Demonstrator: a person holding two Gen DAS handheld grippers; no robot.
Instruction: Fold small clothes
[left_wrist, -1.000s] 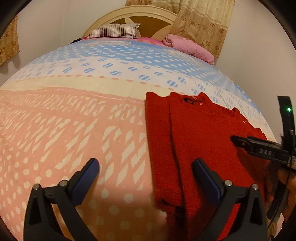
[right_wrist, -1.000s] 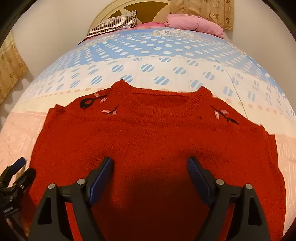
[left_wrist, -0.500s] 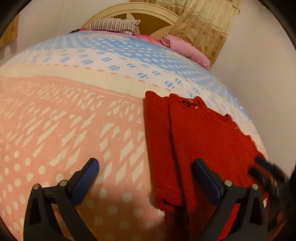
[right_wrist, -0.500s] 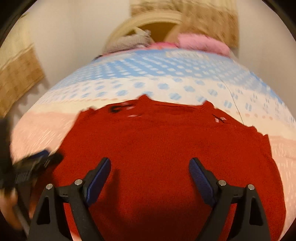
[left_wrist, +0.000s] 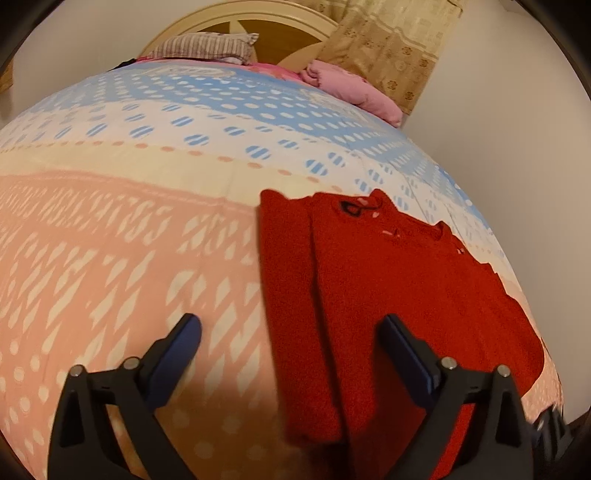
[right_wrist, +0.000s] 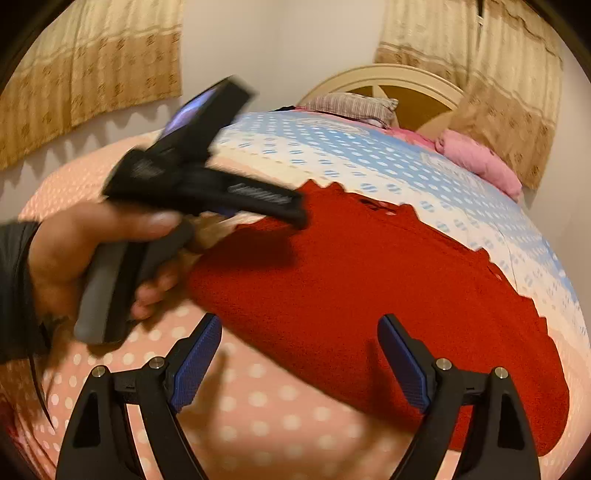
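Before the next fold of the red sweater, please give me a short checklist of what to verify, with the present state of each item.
1. Red sweater lies flat on the bedspread: ok.
2. Side sleeve already folded in, lying as a strip along the sweater's edge: ok.
3. Left gripper open, holding nothing: ok.
4. Right gripper open, holding nothing: ok.
5. Either gripper placed on a hem or edge to grasp: not ok, neither touches the cloth.
6. Other sleeve folded in: cannot tell, that side shows no clear fold.
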